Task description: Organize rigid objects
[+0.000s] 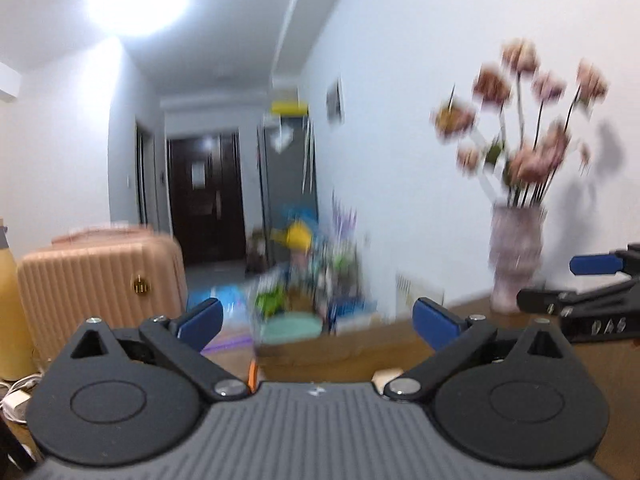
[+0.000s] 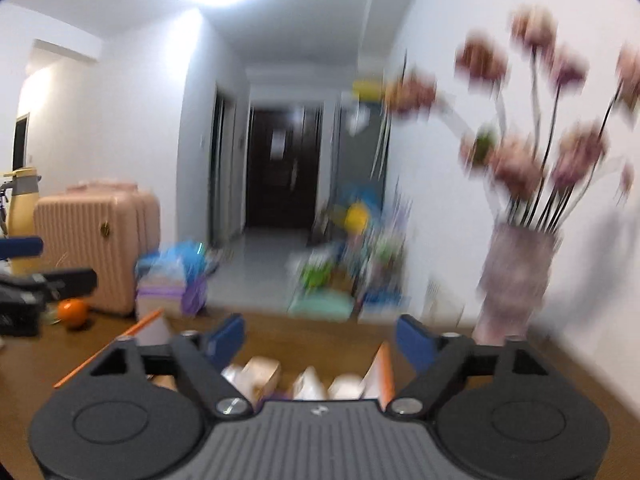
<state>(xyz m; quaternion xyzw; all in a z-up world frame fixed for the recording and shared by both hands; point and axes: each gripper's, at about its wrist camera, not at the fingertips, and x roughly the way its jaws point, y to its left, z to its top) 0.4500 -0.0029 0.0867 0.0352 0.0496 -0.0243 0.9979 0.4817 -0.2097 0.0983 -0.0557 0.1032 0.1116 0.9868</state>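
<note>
Both views are motion-blurred and point across the room. My left gripper [image 1: 318,320] is open and empty, raised above the wooden table [image 1: 460,320]. My right gripper [image 2: 320,340] is open and empty over the table [image 2: 280,332]; just below it lie several pale wrapped objects [image 2: 260,376] inside an orange-edged box [image 2: 382,372], mostly hidden by the gripper body. The right gripper also shows at the right edge of the left wrist view [image 1: 592,280], and the left gripper at the left edge of the right wrist view [image 2: 36,264]. An orange fruit [image 2: 72,313] sits on the table's left.
A pink vase with dried flowers [image 2: 516,280] stands at the table's right by the wall, also in the left wrist view [image 1: 514,256]. A pink suitcase [image 2: 96,244], a yellow bottle [image 1: 10,304], a purple-and-blue pack [image 2: 172,284] and a cluttered floor pile [image 2: 348,264] lie beyond.
</note>
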